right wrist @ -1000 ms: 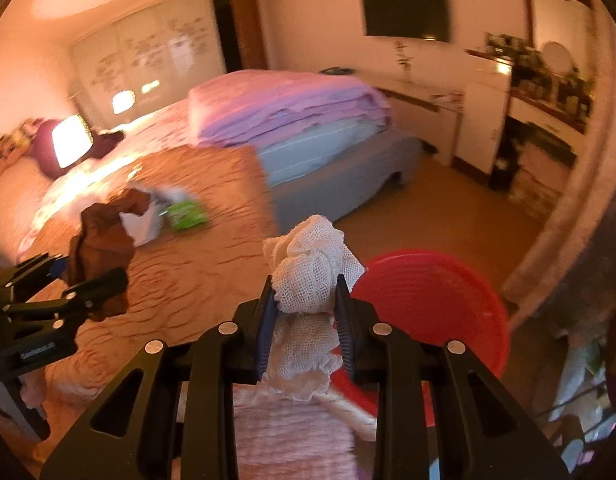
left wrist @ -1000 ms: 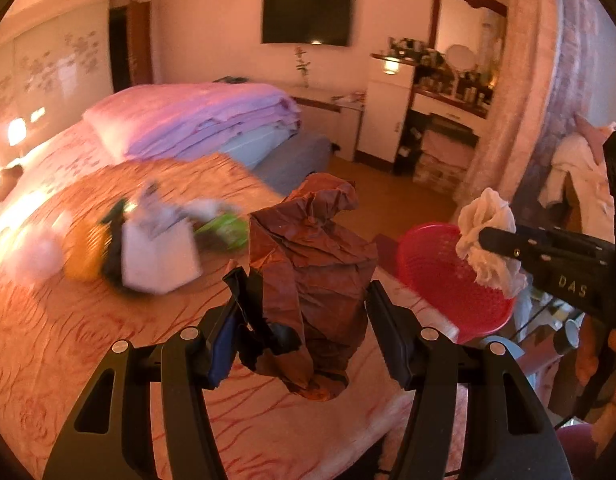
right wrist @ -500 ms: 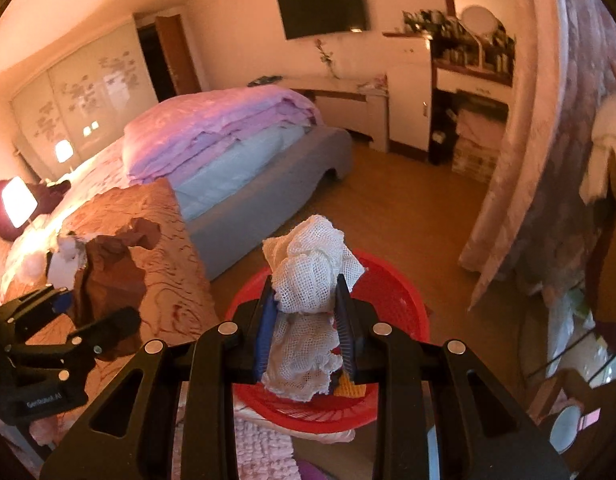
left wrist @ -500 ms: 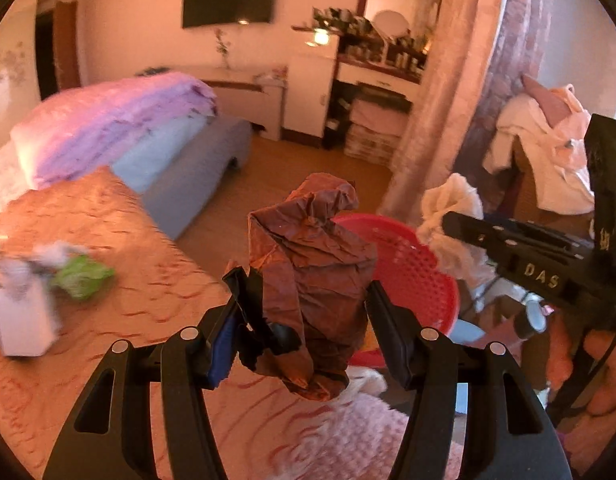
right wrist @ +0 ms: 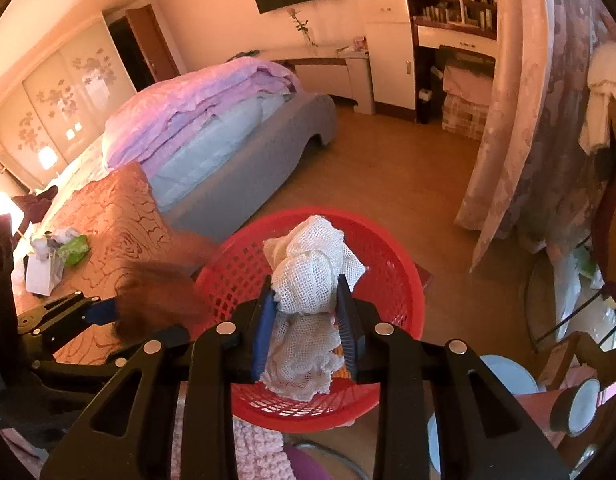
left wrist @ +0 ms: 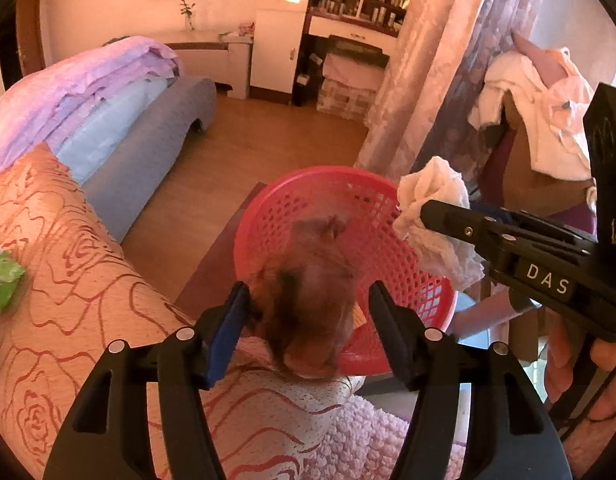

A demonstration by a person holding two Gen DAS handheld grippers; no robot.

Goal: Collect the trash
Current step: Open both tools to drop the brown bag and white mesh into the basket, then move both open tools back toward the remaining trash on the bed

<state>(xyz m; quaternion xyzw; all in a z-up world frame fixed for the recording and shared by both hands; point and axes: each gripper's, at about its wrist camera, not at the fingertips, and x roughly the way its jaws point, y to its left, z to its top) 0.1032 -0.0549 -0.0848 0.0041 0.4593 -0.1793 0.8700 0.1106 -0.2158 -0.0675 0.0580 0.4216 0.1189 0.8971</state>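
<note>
Basket (left wrist: 308,216), red: directly below both grippers; left fingers (left wrist: 228,320) just parted, brown wad (left wrist: 308,300) loose between them; right fingers (right wrist: 264,320) clamp white mesh cloth (right wrist: 311,272).

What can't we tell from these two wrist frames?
- Brown wad, left wrist view: motion-blurred between the left gripper jaws, which have just been opening; pad contact unreadable.
- Red basket contents, right wrist view: the white mesh cloth, clamped in the right gripper, covers the floor.
- Trash pile on the bed: too small to identify.
</note>
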